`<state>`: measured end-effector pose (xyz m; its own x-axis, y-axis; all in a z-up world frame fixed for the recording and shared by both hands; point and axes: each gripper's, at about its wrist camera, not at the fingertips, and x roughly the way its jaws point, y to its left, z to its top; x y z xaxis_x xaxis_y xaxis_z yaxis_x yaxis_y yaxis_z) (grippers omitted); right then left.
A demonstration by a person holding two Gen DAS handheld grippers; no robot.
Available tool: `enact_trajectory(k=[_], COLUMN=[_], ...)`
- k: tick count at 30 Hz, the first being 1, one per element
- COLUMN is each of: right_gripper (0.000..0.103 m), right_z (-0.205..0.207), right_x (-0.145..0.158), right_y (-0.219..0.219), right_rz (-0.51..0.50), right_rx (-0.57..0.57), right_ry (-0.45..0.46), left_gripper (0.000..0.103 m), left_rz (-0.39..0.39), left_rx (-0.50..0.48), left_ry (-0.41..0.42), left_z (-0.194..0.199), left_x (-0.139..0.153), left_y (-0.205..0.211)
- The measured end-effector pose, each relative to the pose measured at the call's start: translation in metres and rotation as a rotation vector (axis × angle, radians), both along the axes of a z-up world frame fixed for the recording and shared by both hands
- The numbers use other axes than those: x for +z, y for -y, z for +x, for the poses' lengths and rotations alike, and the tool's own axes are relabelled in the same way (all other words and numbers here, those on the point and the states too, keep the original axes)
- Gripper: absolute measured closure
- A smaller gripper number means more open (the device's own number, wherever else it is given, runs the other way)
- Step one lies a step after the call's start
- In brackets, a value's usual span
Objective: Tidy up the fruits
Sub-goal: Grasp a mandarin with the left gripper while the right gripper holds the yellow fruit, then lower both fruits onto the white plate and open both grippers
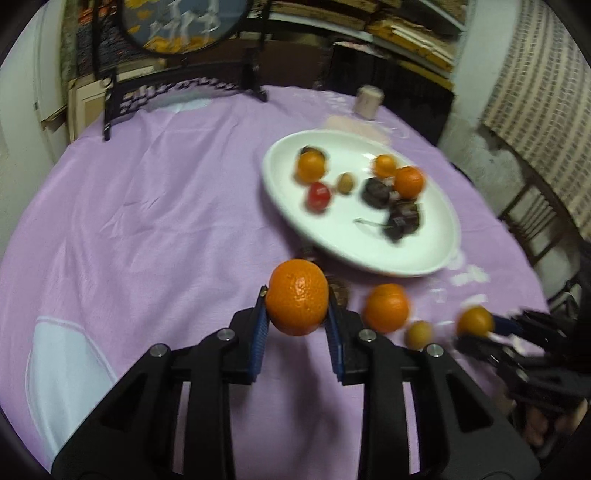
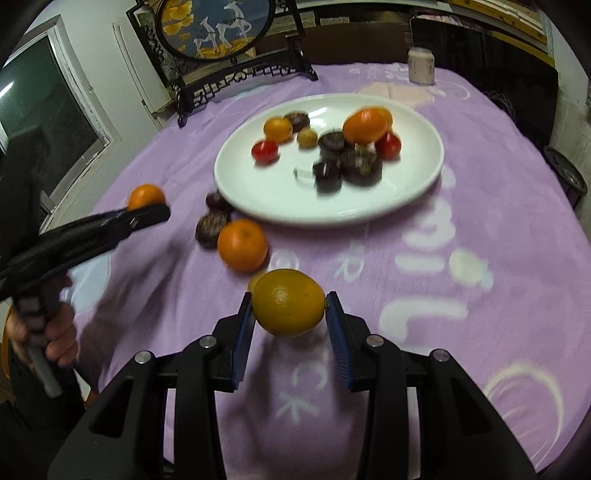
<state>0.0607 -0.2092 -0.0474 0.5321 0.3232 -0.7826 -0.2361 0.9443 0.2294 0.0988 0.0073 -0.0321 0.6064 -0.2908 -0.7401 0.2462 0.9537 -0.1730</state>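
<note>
My left gripper [image 1: 297, 299] is shut on an orange mandarin [image 1: 297, 295], held above the purple cloth short of the white plate [image 1: 436, 254]. It also shows in the right wrist view [image 2: 147, 210] with its mandarin [image 2: 145, 195]. My right gripper [image 2: 289, 304] is shut on a yellow-orange citrus [image 2: 288, 302], near the table's front; it also shows in the left wrist view [image 1: 480, 326]. The plate [image 2: 258, 195] holds several oranges, red and dark fruits. A loose orange [image 2: 242, 244], dark fruits [image 2: 210, 227] and a small yellowish fruit [image 1: 419, 333] lie on the cloth.
A dark carved stand with a round picture [image 2: 218, 29] stands at the table's back left. A small white jar [image 2: 421, 64] stands at the back right. The purple printed cloth [image 2: 443, 258] covers the table. A chair [image 1: 535, 221] is beside the table on the right.
</note>
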Motion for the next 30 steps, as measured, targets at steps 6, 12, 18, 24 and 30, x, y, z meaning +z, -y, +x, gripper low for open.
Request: enact_trajectory(k=[6,12,18,24,30], right_gripper=[0.064,0.064,0.064,0.043,0.036], right_z=[0.058,0.091,0.107,0.114,0.094], right_x=[0.031,0.018,0.008,0.007,0.021], right_y=[0.006,0.029,0.036,0.035,0.037], right_rz=[-0.058,-0.073,-0.075,-0.088,-0.065], right_rx=[-0.026,-0.093,-0.098,-0.103,-0.116], right_ry=[0.108,0.080,0.058,0.057,0.078], left_gripper=[0.074,0.074,0.074,0.054,0.030], left_rz=[0.033,0.055,0.062,0.074,0.048], left_rx=[-0.027,-0.039,-0.046,-0.039,0.001], left_ry=[0.015,-0.039,-0.064,-0.048,0.035], left_z=[0.050,0.096,0.109,0.113,0.086], left_x=[0.032,0.021,0.007,0.009,0.036], left_y=[0.039,0.073,0.082,0.086,0.067])
